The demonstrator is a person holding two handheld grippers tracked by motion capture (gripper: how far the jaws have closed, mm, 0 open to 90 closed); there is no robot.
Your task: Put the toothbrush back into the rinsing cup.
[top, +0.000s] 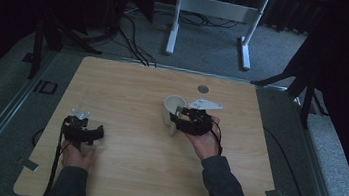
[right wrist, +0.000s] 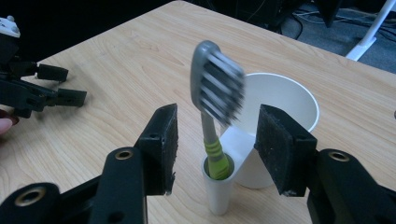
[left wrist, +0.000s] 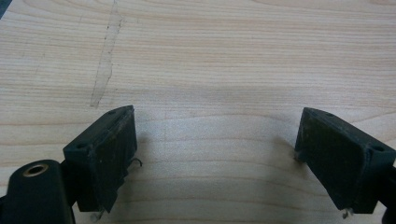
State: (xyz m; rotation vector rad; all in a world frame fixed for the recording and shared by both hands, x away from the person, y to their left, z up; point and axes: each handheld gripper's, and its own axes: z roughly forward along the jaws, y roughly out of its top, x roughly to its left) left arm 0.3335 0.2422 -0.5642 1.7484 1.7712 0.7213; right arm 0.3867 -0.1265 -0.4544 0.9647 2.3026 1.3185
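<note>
- Stood upright: toothbrush point(right wrist: 216, 100) in a narrow white holder tube point(right wrist: 218, 189), just in front of and touching the white cup point(right wrist: 280, 100), mid-table toward the right.
- Hovered right there: right gripper point(right wrist: 217, 149), jaws wide apart, one either side of the brush neck, touching nothing.
- Looked light and stiff, that brush: hard plastic, green-banded handle sunk in the tube, bristle head blurred, leaning a little.
- Judged the best hold at the grey neck just above the green band; bristles too soft, head too wide.
- Seemed tippy, the tube: slim, small base, likely to topple or lift along with the brush under any sideways pull.
- Seemed light and easily shoved too, the cup.
- Rested at the near-left of the wooden table point(top: 128, 87): left gripper point(left wrist: 215, 158), jaws spread wide over bare wood, holding nothing.
</note>
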